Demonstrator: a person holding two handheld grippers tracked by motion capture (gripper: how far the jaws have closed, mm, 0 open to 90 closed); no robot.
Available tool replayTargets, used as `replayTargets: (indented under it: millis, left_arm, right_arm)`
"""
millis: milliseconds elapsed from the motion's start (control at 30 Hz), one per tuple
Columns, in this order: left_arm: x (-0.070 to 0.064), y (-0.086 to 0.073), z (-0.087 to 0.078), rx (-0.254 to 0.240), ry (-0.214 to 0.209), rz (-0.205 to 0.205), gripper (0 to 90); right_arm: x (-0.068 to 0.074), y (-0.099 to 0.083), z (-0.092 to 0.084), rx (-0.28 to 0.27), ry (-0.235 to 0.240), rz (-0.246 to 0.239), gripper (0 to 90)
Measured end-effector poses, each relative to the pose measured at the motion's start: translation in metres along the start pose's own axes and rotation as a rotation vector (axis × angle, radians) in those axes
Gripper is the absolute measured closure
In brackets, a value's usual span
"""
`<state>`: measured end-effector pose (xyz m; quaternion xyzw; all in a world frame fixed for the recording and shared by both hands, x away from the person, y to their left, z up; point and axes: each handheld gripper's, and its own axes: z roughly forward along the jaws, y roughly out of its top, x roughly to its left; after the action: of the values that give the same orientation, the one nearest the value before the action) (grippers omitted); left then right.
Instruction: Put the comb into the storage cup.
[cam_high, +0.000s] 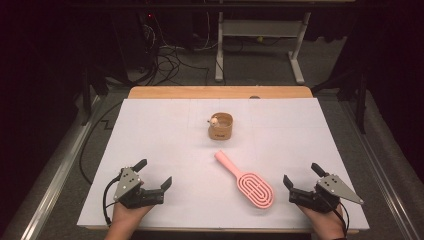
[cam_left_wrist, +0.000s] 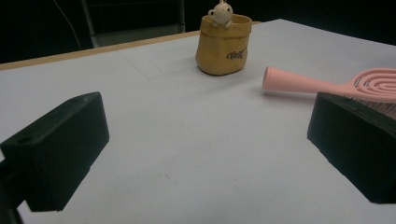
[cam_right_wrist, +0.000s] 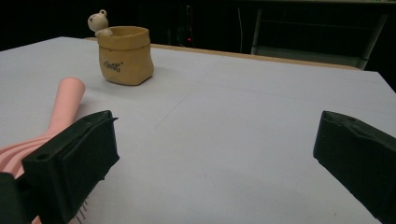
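Bare table (cam_high: 165, 130) around pink brush (cam_high: 246, 180); tan pot (cam_high: 220, 126) behind

Dark script word on yellow pot (cam_left_wrist: 223, 46) front; too small to read.

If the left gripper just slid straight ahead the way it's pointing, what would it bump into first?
Probably nothing near: bare white table lies between the open left gripper's jaws. The yellow pot stands farther ahead; the pink brush lies to its right.

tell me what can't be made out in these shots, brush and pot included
- Pink hairbrush: left gripper view, head partly behind a black jaw and cut by the right edge.
- Its bristles: right gripper view, mostly hidden by a jaw.
- Yellow pot: high view, lettering too small; inside unseen.
- Bear figure: details blurred.
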<state>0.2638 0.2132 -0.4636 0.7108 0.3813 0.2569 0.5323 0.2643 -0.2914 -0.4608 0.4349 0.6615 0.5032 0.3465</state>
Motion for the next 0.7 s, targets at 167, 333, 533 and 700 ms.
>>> replayTargets:
  millis: [167,333,533,700]
  left_arm:
    - [0.003,-0.001,-0.001,0.0,0.003,-0.019,0.0]
    - [0.0033,-0.001,-0.0006,0.002,-0.001,-0.02,0.0]
    - [0.0042,-0.0026,0.0022,0.003,-0.008,-0.016,0.0]
    - [0.005,-0.0019,0.0019,-0.005,-0.012,-0.019,0.0]
  right_arm:
    - [0.001,0.002,-0.0006,-0.006,-0.007,-0.004,0.3]
    - [0.0019,0.0022,-0.0004,-0.003,-0.008,-0.005,0.3]
    - [0.0021,0.0019,0.001,0.0,-0.003,-0.006,0.3]
    - [0.0025,0.0025,0.0003,0.0,-0.004,-0.007,0.3]
